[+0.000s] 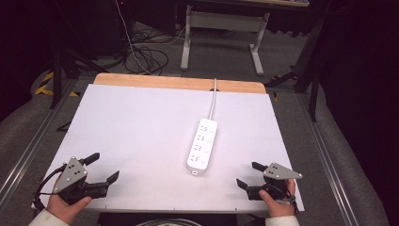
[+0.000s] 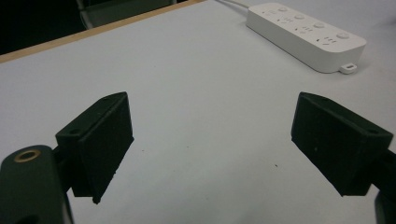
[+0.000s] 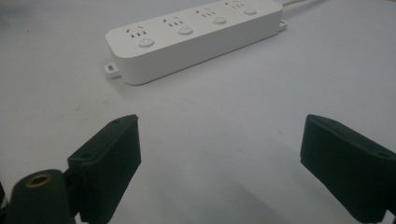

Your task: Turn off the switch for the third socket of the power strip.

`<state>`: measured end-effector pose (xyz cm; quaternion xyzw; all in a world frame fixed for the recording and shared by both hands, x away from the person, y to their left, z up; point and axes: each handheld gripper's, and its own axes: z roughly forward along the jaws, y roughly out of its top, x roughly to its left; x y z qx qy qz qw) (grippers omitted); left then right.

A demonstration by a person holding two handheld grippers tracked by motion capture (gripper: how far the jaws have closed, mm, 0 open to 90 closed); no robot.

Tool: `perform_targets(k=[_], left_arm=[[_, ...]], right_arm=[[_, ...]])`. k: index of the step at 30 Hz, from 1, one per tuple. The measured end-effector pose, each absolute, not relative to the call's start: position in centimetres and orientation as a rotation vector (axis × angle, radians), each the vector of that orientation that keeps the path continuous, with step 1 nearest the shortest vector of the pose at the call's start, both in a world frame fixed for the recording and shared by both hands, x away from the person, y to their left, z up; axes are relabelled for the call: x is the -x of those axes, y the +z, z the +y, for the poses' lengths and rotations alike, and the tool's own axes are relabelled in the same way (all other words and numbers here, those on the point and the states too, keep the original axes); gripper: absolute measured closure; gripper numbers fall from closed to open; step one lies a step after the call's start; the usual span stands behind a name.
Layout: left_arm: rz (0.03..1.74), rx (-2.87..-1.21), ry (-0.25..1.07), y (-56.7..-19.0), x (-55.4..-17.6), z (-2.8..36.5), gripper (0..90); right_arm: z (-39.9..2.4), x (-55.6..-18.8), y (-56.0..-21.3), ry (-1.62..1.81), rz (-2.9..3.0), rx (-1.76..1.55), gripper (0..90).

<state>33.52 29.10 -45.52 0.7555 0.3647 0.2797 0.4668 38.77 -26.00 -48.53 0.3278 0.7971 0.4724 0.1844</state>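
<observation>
A white power strip (image 1: pixel 203 144) with several sockets and round switches lies on the white table top (image 1: pixel 141 127), its white cord (image 1: pixel 213 96) running off the far edge. My left gripper (image 1: pixel 103 168) rests open at the near left corner, held by a hand, well left of the strip. The right gripper (image 1: pixel 247 175) stands open at the near right, a short way right of the strip's near end. In the left gripper view the strip (image 2: pixel 306 35) lies ahead to the right. In the right gripper view the strip (image 3: pixel 196 35) lies ahead to the left. Nothing sits between either pair of jaws.
A wooden strip (image 1: pixel 179 83) borders the table's far edge. Beyond it on the floor stand a grey desk frame (image 1: pixel 221 33) and loose black cables (image 1: pixel 143 56). Metal rails run along both sides of the table.
</observation>
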Motion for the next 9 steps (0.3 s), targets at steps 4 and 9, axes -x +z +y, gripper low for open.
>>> perform_targets(k=[4, 9], left_arm=[[0.899, -1.851, 0.683, -45.53, -33.53, 29.11, 12.9], [0.898, -1.853, 0.685, -45.53, -33.53, 29.13, 12.9]], right_arm=[[-26.09, -38.77, -48.55, 1.331, 2.244, -0.929, 13.7], [-26.12, -38.72, -48.50, 1.332, 2.239, -0.923, 15.6]])
